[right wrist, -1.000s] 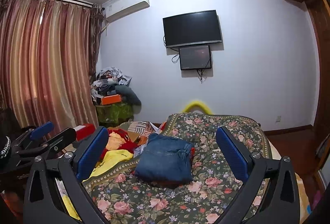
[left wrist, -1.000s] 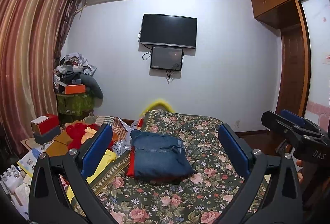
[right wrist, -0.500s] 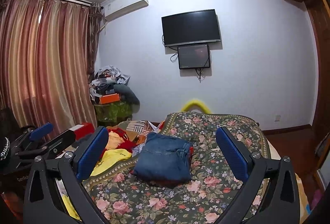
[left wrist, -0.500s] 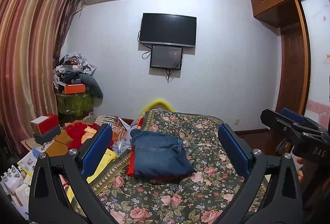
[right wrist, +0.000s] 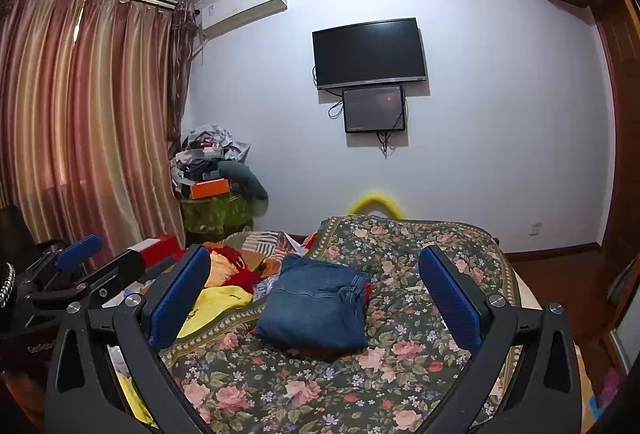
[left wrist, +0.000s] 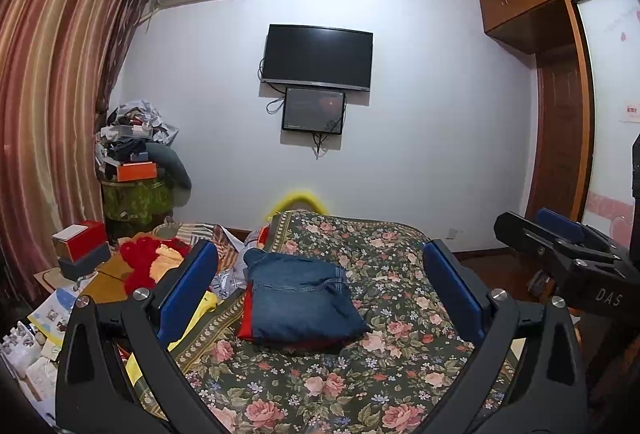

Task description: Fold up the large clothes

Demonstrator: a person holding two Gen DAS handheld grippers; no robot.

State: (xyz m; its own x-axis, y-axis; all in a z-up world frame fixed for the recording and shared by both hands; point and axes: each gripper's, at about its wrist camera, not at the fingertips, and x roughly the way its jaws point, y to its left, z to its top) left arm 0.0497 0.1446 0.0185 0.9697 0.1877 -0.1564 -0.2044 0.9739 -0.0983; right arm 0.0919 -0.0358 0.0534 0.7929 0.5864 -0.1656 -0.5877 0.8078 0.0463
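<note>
Folded blue jeans lie on top of a folded red garment on the floral bedspread; they also show in the right wrist view. My left gripper is open and empty, held above the bed, back from the jeans. My right gripper is open and empty at a similar height. Each gripper shows at the edge of the other's view: the right one in the left wrist view, the left one in the right wrist view.
A heap of unfolded clothes, red and yellow, lies left of the bedspread. Boxes and papers sit at far left. A cluttered stand is by the curtains. A wardrobe stands on the right.
Both grippers have shifted only slightly; the views drift a little. The jeans and the other clothes have not moved.
</note>
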